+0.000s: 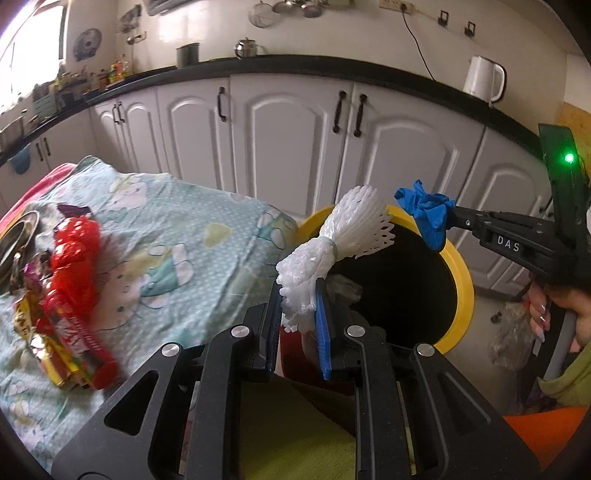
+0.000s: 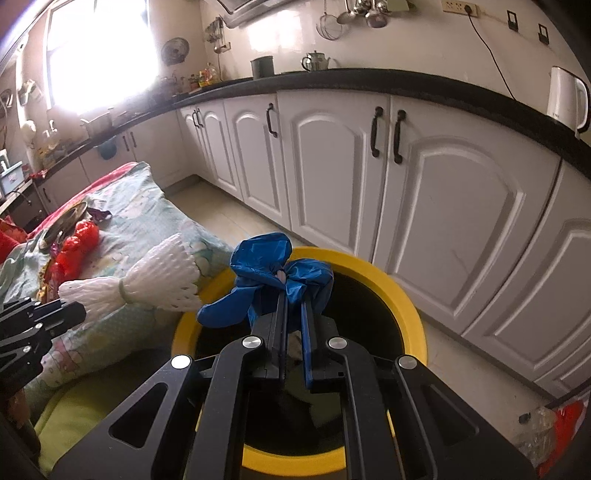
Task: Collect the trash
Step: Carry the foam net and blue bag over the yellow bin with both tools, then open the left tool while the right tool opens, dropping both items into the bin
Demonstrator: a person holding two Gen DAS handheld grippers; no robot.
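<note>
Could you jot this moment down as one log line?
left gripper: shut on white foam net | right gripper: shut on blue glove | both over yellow-rimmed bin

Home kitchen: white cabinets [image 2: 325,155] w/ black counter [image 2: 369,79], kettle [image 1: 484,79], hung utensils [image 2: 354,14].

Left claw [image 1: 299,295] tipped down and squeezed tight on white foam net [image 1: 332,240], right claw [image 2: 293,291] tipped down, pinching blue glove [image 2: 273,273].
</note>
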